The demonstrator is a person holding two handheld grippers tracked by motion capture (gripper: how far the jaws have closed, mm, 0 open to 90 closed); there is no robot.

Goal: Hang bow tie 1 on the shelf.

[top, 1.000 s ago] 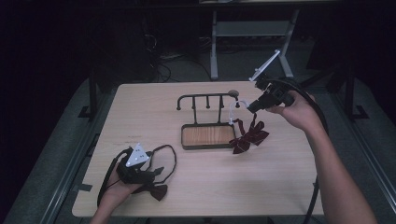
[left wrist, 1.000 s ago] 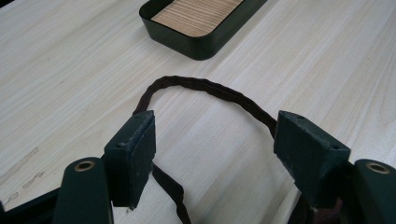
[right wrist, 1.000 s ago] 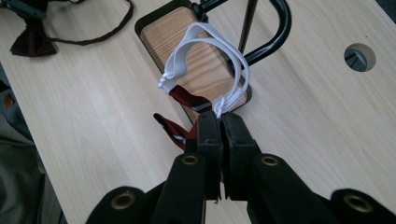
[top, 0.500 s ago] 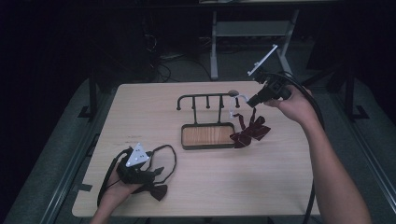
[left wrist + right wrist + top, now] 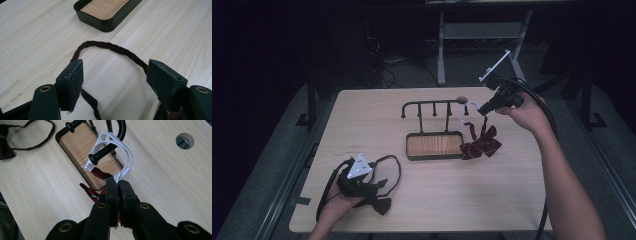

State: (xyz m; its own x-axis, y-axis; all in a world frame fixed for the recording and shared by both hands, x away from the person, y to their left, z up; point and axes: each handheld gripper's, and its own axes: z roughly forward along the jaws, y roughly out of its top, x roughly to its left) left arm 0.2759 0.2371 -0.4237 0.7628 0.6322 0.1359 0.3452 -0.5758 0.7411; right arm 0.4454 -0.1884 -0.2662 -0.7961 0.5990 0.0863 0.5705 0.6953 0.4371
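One white elastic loop (image 5: pixel 117 152) stretched from rack peg (image 5: pixel 103 153) toward right claw (image 5: pixel 117 182) (clamped on it); left claw (image 5: pixel 117 77) open.

the rack (image 5: pixel 434 107) stands near the middle of the bench (image 5: pixel 512 200), its tray (image 5: pixel 434 146) on the side nearer the person. at the rack's right end an elastic loop (image 5: pixel 466 111) hangs over the last peg, and the right gripper (image 5: pixel 484 109), just right of the rack, pinches that loop. a bow tie (image 5: pixel 481 144) lies on the bench touching the tray's right end, below the right gripper. well apart from the rack, toward the near left corner, the left gripper (image 5: pixel 377 187) rests on the bench beside a second bow tie (image 5: pixel 379 204), whose strap (image 5: pixel 110 48) curves on the bench between the fingers (image 5: pixel 71 80), on the rack's side of them.
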